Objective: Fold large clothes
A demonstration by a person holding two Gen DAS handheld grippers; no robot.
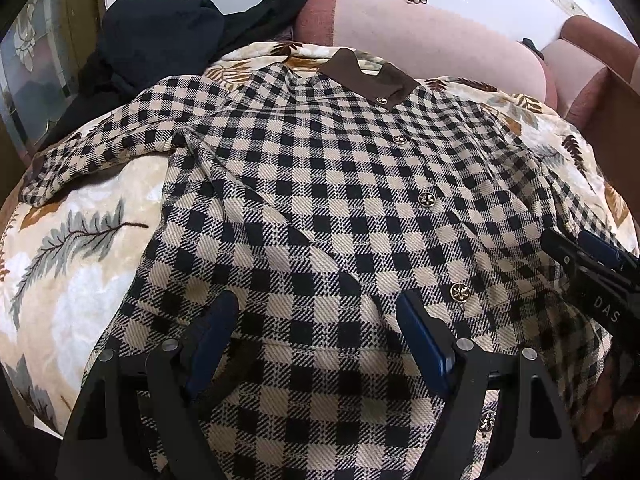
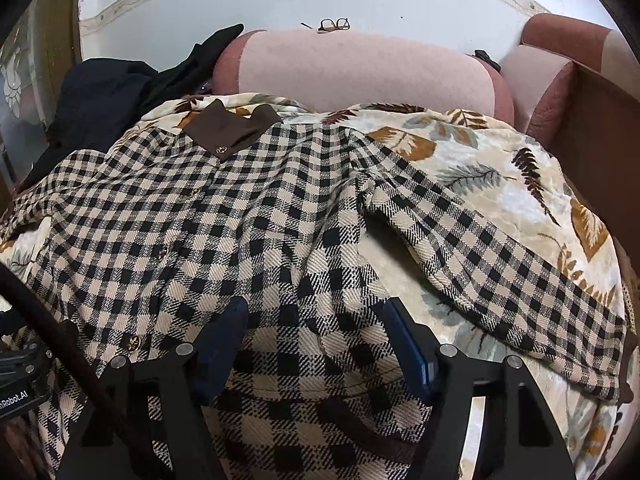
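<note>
A large black-and-beige checked coat (image 1: 304, 200) with a brown collar (image 1: 368, 76) and gold buttons lies face up on a leaf-print blanket (image 1: 72, 248). It also shows in the right wrist view (image 2: 208, 216), its right sleeve (image 2: 500, 256) spread out to the side. My left gripper (image 1: 316, 336) is open, its blue pads either side of the coat's lower front near the hem. My right gripper (image 2: 316, 340) is open over the coat's lower right edge. The right gripper also shows at the right edge of the left wrist view (image 1: 592, 264).
The blanket covers a pink sofa seat with a pink back cushion (image 2: 360, 72). Glasses (image 2: 334, 24) rest on top of the cushion. Dark clothes (image 1: 160, 40) are piled at the far left. A brown wooden armrest (image 2: 600, 128) stands at the right.
</note>
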